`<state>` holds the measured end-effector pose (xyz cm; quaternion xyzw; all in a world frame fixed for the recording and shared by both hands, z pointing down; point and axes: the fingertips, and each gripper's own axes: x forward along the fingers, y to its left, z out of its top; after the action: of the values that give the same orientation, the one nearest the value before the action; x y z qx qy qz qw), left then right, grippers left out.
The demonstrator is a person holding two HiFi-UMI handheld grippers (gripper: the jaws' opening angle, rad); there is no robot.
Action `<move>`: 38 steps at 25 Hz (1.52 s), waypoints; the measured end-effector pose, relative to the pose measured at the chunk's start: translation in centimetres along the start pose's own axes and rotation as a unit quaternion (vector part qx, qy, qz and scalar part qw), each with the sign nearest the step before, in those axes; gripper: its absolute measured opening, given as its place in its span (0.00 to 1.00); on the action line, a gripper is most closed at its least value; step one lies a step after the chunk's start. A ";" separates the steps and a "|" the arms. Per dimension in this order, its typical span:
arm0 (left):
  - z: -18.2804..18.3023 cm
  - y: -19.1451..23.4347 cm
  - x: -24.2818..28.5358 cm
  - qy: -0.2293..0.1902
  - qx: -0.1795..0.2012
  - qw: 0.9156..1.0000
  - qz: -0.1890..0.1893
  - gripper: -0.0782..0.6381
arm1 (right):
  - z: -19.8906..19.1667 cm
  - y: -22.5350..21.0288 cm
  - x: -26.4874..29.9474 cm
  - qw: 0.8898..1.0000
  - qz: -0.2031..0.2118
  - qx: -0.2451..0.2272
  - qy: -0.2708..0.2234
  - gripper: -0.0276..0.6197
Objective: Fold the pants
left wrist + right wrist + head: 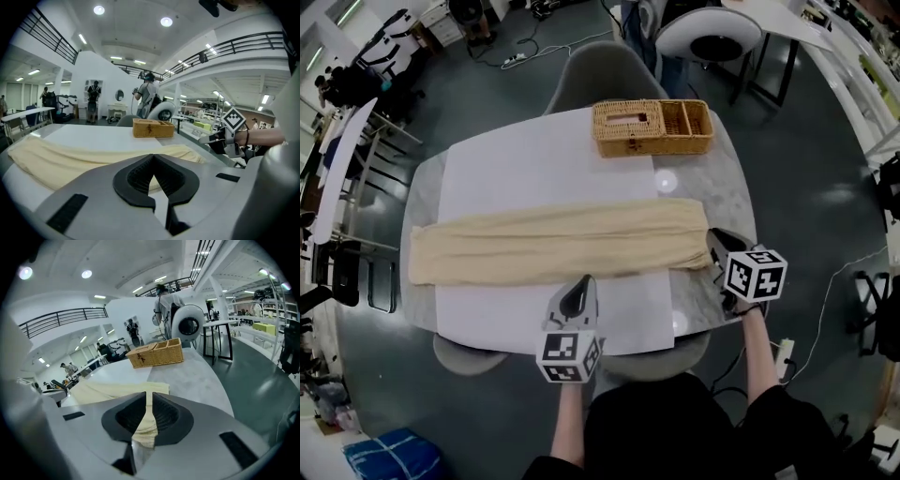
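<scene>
Cream pants (553,242), folded lengthwise into a long band, lie across the white sheet (534,159) on the table (727,197). My left gripper (579,286) hovers at the near side, pointing at the band's near edge around its middle; its jaws meet at the tips with nothing in them. My right gripper (712,234) sits at the band's right end, jaws together, and I see no cloth clamped. In the left gripper view the pants (51,157) stretch ahead of the left gripper (153,157). In the right gripper view the cloth (112,389) shows just beyond the right gripper (149,393).
A wicker basket (652,127) with compartments stands at the table's far edge, behind the pants; it also shows as the basket (152,127) and the basket (157,353). A grey chair (605,70) stands beyond the table. People stand far off in the room.
</scene>
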<state>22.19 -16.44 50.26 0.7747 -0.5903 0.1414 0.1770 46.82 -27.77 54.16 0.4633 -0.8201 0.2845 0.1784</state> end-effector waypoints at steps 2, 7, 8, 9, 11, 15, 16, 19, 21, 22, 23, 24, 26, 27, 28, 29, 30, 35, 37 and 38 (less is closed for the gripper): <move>-0.2 0.0 0.7 0.010 0.001 1.000 -0.014 0.13 | -0.7 -0.5 1.0 1.000 -0.003 0.001 0.014 0.10; -0.9 0.1 2.1 0.028 0.006 0.999 -0.037 0.13 | -1.8 -2.1 3.3 0.998 -0.018 0.028 0.043 0.31; -1.2 0.1 2.3 0.032 0.005 0.999 -0.040 0.13 | -2.1 -2.4 3.8 0.998 -0.020 0.028 0.051 0.33; -1.4 0.1 2.5 0.035 0.006 0.998 -0.043 0.13 | -2.5 -2.7 4.2 0.998 -0.020 0.030 0.059 0.34; -1.8 0.0 2.9 0.042 0.008 0.998 -0.048 0.13 | -3.0 -3.1 5.1 0.997 -0.016 0.039 0.072 0.36; -2.1 0.2 3.6 0.050 0.005 0.997 -0.052 0.13 | -3.4 -3.7 6.4 0.994 -0.011 0.046 0.097 0.36; -2.1 0.3 3.7 0.052 0.004 0.997 -0.052 0.13 | -3.4 -3.7 6.6 0.994 -0.012 0.047 0.103 0.36; -2.2 0.4 4.0 0.052 0.000 0.997 -0.051 0.13 | -3.8 -3.9 7.0 0.992 -0.018 0.046 0.118 0.36; -2.1 0.4 4.3 0.051 -0.003 0.997 -0.050 0.13 | -4.1 -4.1 7.2 0.991 -0.024 0.045 0.125 0.36; -2.1 0.4 4.4 0.050 -0.004 0.997 -0.050 0.13 | -4.3 -4.2 7.2 0.990 -0.026 0.046 0.128 0.36; -2.1 0.4 4.4 0.050 -0.006 0.998 -0.049 0.13 | -4.4 -4.2 7.3 0.990 -0.028 0.045 0.131 0.36; -2.1 0.4 4.5 0.050 -0.007 0.998 -0.049 0.13 | -4.5 -4.3 7.3 0.990 -0.030 0.044 0.133 0.36; -2.3 0.3 4.6 0.051 -0.010 0.997 -0.049 0.13 | -4.7 -4.5 7.3 0.989 -0.034 0.043 0.137 0.36; -2.3 0.3 4.6 0.051 -0.011 0.997 -0.049 0.13 | -4.7 -4.5 7.3 0.989 -0.036 0.041 0.140 0.36; -2.3 0.4 4.7 0.051 -0.013 0.997 -0.048 0.13 | -4.7 -4.5 7.3 0.988 -0.038 0.037 0.144 0.36; -2.3 0.5 4.7 0.052 -0.014 0.997 -0.048 0.13 | -4.7 -4.4 7.4 0.988 -0.038 0.031 0.148 0.36; -2.2 0.7 4.7 0.052 -0.016 0.997 -0.048 0.13 | -4.6 -4.3 7.4 0.987 -0.039 0.024 0.151 0.35; -2.4 1.1 4.7 0.053 -0.020 0.997 -0.046 0.13 | -4.8 -4.2 7.6 0.986 -0.048 0.007 0.162 0.30; -2.4 1.2 4.7 0.053 -0.021 0.997 -0.044 0.13 | -4.9 -4.2 7.6 0.985 -0.051 0.005 0.164 0.27; -2.4 1.2 4.6 0.052 -0.022 0.997 -0.043 0.13 | -5.0 -4.2 7.6 0.985 -0.052 0.006 0.165 0.25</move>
<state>22.21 -19.68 54.52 0.7872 -0.5489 0.1612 0.2304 46.76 -31.34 63.51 0.4532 -0.7526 0.3518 0.3233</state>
